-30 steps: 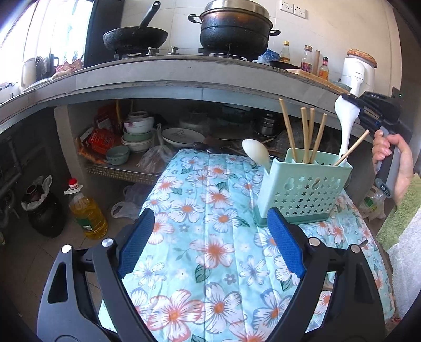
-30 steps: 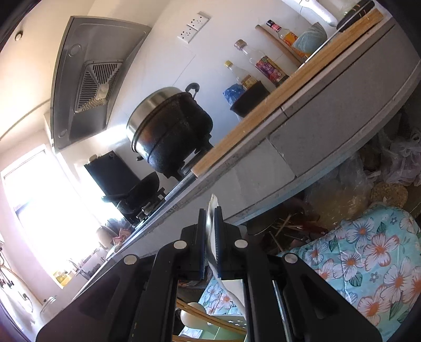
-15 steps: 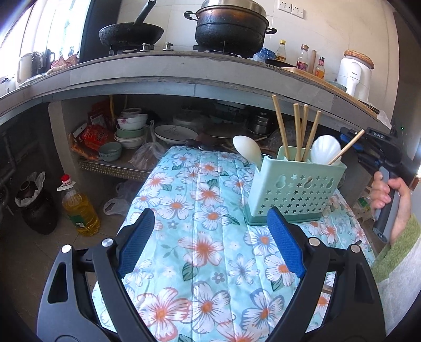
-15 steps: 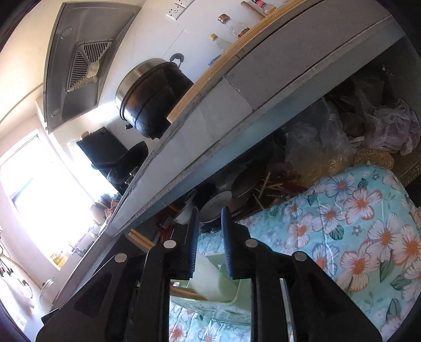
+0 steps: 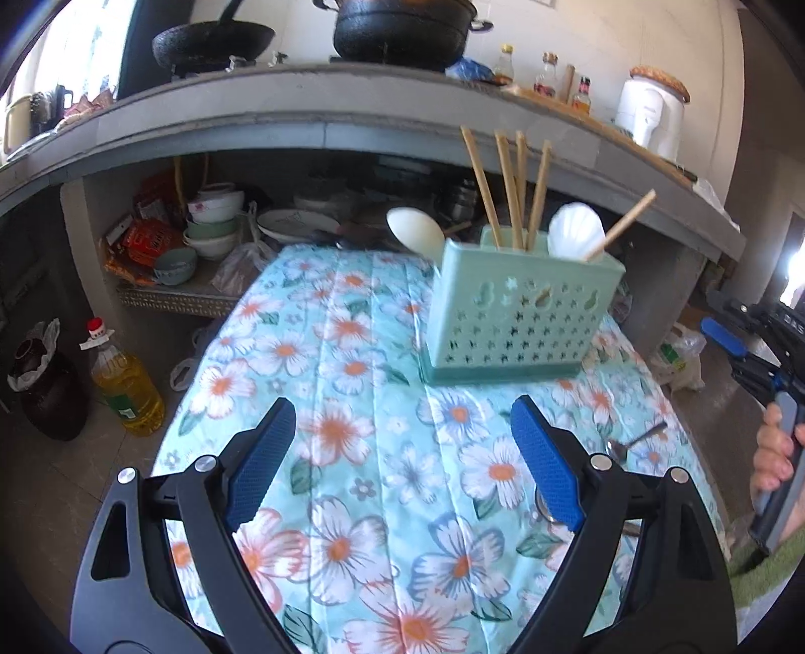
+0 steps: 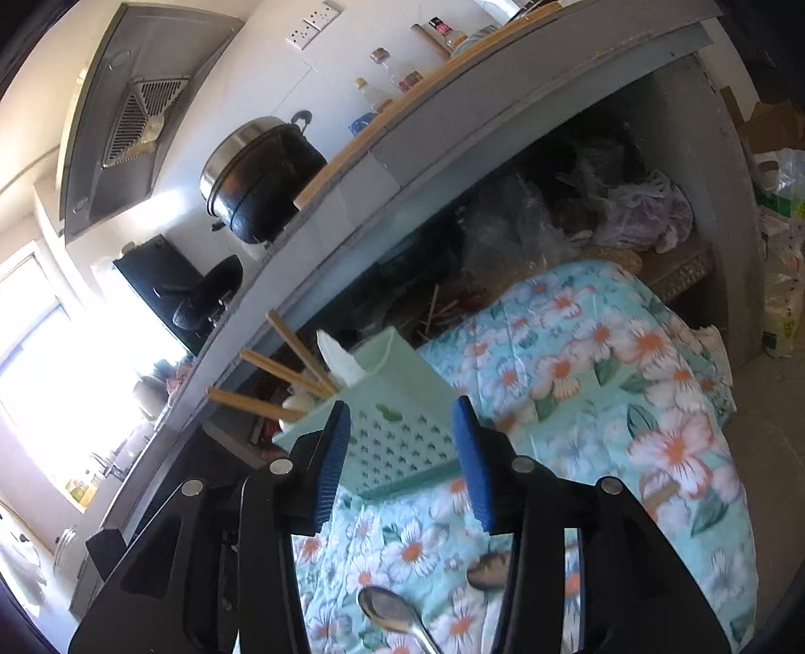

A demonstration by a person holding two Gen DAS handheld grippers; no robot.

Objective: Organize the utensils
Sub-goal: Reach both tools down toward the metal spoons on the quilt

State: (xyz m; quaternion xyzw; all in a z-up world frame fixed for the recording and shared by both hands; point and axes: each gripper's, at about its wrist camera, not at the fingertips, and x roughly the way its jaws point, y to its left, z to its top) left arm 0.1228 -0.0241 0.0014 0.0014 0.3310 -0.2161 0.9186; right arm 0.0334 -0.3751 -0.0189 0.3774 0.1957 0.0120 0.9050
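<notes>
A mint-green perforated utensil holder (image 5: 520,307) (image 6: 397,417) stands on the floral tablecloth (image 5: 362,402). It holds several wooden chopsticks (image 5: 508,191), a white shell-shaped scoop (image 5: 576,229) and a white spoon (image 5: 415,229). A metal spoon (image 5: 631,442) (image 6: 390,608) lies on the cloth at the near right, a second one (image 6: 488,563) beside it. My left gripper (image 5: 397,463) hangs open over the cloth, empty. My right gripper (image 6: 402,460), jaws opening with nothing between them, is pulled back from the holder; it shows at the right edge (image 5: 739,347) in a hand.
Behind the table runs a concrete counter (image 5: 352,115) with a black pot (image 5: 402,25), a wok (image 5: 214,43), bottles and a white appliance (image 5: 651,115). Bowls and plates (image 5: 214,221) fill the shelf below. An oil bottle (image 5: 126,382) and dark jar (image 5: 45,387) stand on the floor left.
My right gripper lowered the white shell scoop into the holder, let go, opened and drew back and down. My left gripper edged forward and lower.
</notes>
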